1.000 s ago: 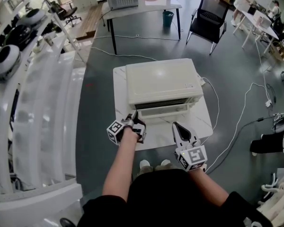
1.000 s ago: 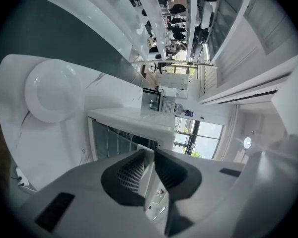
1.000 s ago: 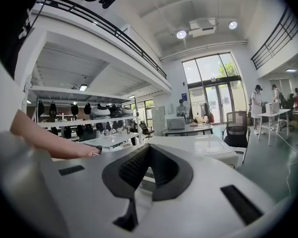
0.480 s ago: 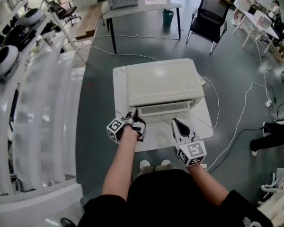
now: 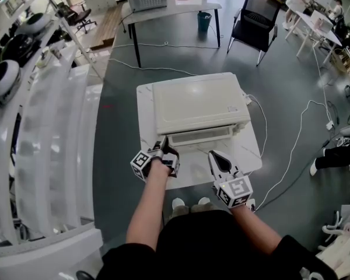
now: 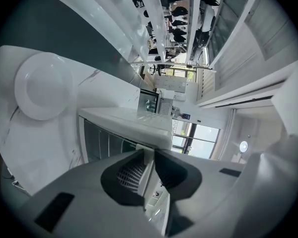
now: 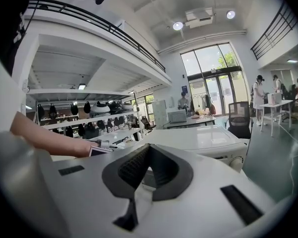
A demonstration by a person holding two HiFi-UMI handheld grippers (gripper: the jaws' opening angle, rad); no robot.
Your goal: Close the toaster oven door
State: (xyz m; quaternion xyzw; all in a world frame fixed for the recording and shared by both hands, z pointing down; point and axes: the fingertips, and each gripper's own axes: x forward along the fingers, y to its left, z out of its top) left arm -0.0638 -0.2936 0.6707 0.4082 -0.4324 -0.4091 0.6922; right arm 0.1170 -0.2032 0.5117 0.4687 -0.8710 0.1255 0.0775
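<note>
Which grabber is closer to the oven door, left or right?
Left. The left gripper grips the toaster oven door at its left end; the right gripper hangs in front of the door, not touching it.

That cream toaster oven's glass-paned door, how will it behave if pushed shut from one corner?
The toaster oven door likely swings as one stiff panel: a framed glass pane. With the left gripper clamped only at its left corner, it may twist slightly. The boxy cream oven sits wide on the white table, so tipping seems unlikely; sliding is possible.
</note>
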